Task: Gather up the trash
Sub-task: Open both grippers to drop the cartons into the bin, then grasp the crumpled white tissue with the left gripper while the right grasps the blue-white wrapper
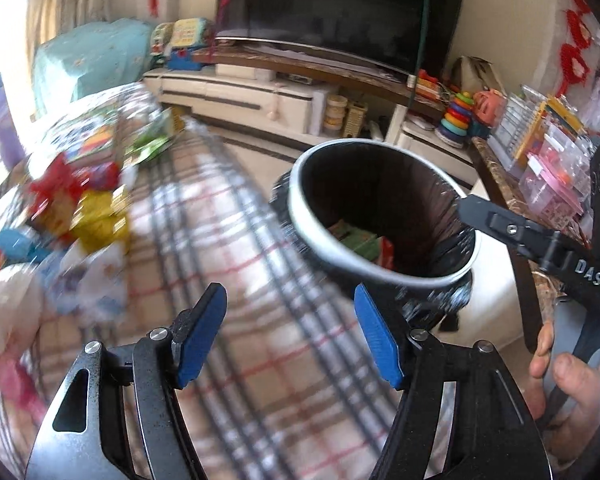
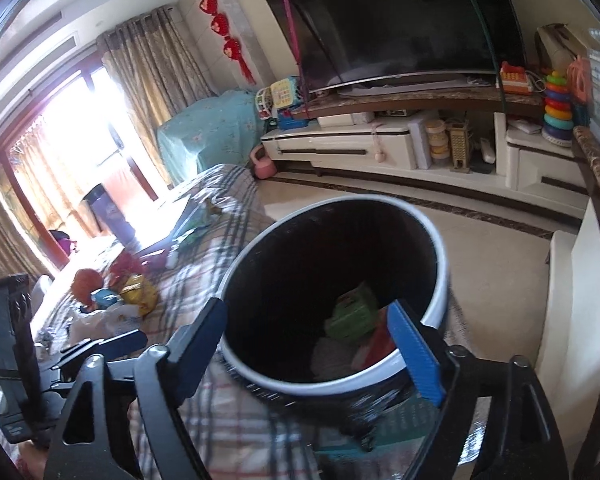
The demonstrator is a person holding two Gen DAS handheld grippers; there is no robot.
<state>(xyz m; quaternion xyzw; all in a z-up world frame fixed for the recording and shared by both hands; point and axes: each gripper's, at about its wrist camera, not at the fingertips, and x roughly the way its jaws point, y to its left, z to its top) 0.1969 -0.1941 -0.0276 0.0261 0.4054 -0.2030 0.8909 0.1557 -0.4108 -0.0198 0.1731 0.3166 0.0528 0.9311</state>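
A round trash bin [image 1: 320, 236] with a white rim and black liner stands beside the plaid-covered table [image 1: 220, 240]. Green and red wrappers [image 1: 364, 242] lie inside it; they also show in the right wrist view [image 2: 352, 316]. My left gripper [image 1: 290, 336] is open and empty over the plaid cloth, just left of the bin. My right gripper [image 2: 320, 344] is open and empty, its jaws either side of the near rim of the bin [image 2: 300, 380]. A pile of colourful wrappers and trash [image 1: 80, 204] lies on the cloth at the left, blurred; it also shows in the right wrist view [image 2: 132, 288].
A TV [image 2: 400, 20] on a low white cabinet [image 2: 380, 148] stands across the tiled floor. Toys, among them a stacking-ring toy [image 1: 456, 116], sit on the cabinet. A marble-topped shelf [image 1: 496, 168] with plastic boxes runs along the right. A pink kettlebell [image 2: 264, 164] sits on the floor.
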